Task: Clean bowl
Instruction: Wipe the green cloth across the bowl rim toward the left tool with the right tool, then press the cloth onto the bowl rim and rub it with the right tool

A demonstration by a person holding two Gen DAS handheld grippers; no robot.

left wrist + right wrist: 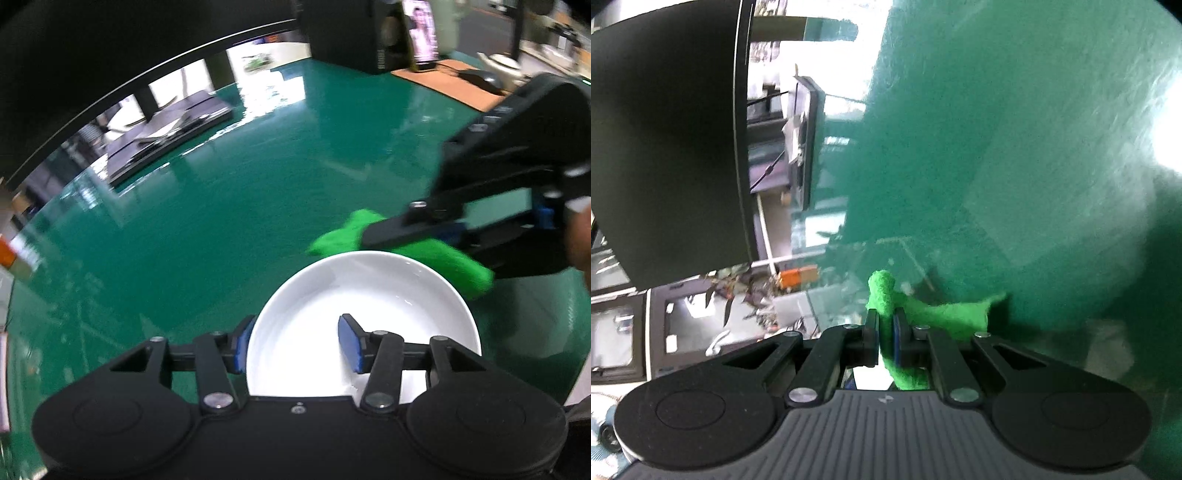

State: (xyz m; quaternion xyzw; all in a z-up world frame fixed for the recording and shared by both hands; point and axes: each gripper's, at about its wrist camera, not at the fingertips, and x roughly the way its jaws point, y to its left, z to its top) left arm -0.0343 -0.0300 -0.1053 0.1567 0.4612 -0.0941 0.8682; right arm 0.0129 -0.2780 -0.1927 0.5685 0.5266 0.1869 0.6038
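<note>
Two grippers work: the left gripper (297, 343) straddles the round white ceramic bowl's (364, 295) rim, unclamped. The right gripper (885, 332) pinches the bright green fuzzy cloth (923, 314); wiping could skid that loose bowl.

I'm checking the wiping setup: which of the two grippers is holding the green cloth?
The right gripper: its jaws are pinched shut on the green cloth. The left gripper holds no cloth; its jaws straddle the white bowl rim.

Two eyes on my wrists, both close over the desk (229, 206).
My left view tilts steeply down onto the bowl (369, 295); my right looks shallower beside it; both share the cloth (945, 310).
</note>
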